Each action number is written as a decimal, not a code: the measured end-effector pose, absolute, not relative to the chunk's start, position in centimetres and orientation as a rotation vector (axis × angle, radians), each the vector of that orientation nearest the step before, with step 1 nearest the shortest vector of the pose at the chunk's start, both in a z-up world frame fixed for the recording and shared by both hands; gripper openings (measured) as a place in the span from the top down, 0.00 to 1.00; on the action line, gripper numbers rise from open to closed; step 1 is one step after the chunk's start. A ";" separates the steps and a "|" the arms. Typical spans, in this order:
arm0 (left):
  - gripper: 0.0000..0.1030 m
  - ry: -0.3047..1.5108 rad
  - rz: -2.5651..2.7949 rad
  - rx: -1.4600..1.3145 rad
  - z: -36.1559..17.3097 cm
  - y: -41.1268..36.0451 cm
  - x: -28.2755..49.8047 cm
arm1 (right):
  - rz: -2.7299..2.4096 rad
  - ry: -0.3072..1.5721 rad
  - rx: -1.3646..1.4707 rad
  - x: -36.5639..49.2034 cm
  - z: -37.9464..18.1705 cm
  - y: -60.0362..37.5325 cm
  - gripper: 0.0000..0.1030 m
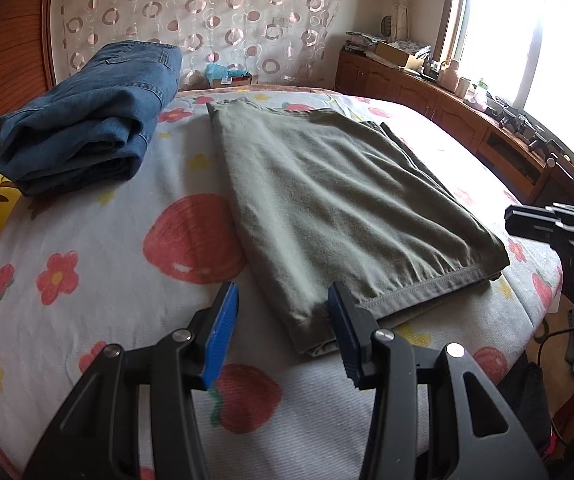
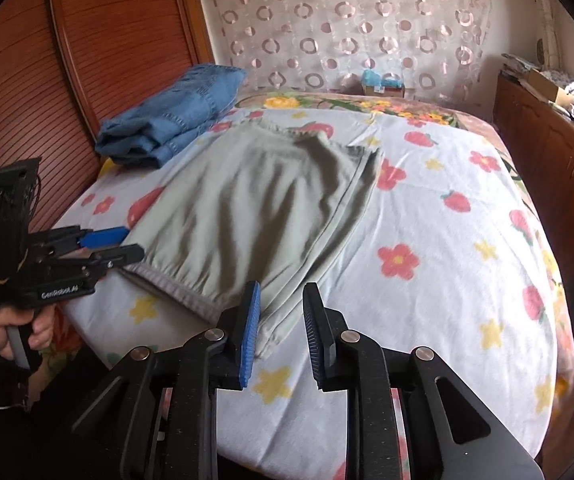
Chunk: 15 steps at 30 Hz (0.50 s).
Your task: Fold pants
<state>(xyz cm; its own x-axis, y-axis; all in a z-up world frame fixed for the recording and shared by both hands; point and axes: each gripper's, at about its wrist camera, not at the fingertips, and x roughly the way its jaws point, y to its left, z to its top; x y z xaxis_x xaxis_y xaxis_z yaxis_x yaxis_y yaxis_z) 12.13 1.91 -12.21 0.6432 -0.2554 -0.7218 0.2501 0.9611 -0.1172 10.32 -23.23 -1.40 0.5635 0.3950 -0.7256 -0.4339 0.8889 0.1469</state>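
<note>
Olive-green pants [image 1: 339, 208] lie folded flat on the bed, hem edge toward me; they also show in the right wrist view [image 2: 255, 208]. My left gripper [image 1: 283, 312] is open and empty, hovering over the pants' near left corner. My right gripper [image 2: 281, 312] is open and empty, just above the pants' near right corner. The left gripper also shows in the right wrist view [image 2: 115, 244] at the pants' left edge, and the right gripper shows at the right edge of the left wrist view [image 1: 527, 220].
Folded blue jeans [image 1: 87, 120] lie at the bed's far left, also in the right wrist view [image 2: 175, 120]. A strawberry-and-flower sheet [image 1: 87, 240] covers the bed. A wooden cabinet [image 1: 447, 112] with clutter runs along the right under the window. Wooden slatted doors [image 2: 107, 60] stand at left.
</note>
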 end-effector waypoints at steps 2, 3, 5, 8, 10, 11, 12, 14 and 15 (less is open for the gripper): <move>0.56 0.813 -0.289 -0.007 -11.9 1.9 12.2 | 0.481 0.842 -0.055 11.0 -1.3 -23.3 0.80; 0.56 0.804 -0.291 -0.007 -11.6 2.0 12.2 | 0.479 0.844 -0.060 11.3 -1.2 -23.3 0.80; 0.56 0.779 -0.299 -0.008 -10.6 2.0 12.4 | 0.473 0.840 -0.076 12.2 -0.8 -23.3 0.80; 0.56 0.750 -0.305 -0.009 -9.1 2.2 13.3 | 0.469 0.835 -0.084 13.8 -0.1 -23.2 0.80; 0.56 0.734 -0.310 -0.008 -8.3 2.2 14.0 | 0.467 0.829 -0.087 15.1 0.3 -23.2 0.80; 0.56 0.727 -0.311 -0.008 -7.9 2.2 14.4 | 0.465 0.828 -0.089 15.8 0.4 -23.1 0.80; 0.56 0.721 -0.312 -0.009 -7.6 2.2 14.8 | 0.464 0.828 -0.089 16.5 0.5 -23.1 0.80; 0.56 0.714 -0.315 -0.010 -7.1 2.2 15.5 | 0.467 0.834 -0.080 18.1 0.4 -23.1 0.79; 0.56 0.712 -0.316 -0.009 -6.9 2.2 16.0 | 0.469 0.839 -0.076 18.9 0.3 -23.1 0.77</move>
<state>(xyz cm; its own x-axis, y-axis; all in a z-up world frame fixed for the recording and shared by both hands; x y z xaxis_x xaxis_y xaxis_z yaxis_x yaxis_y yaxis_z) 15.96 2.18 -6.91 0.7116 -0.2884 -0.6407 0.2821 0.9524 -0.1154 18.85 -23.07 0.33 0.5730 0.3700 -0.7313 -0.4288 0.8958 0.1172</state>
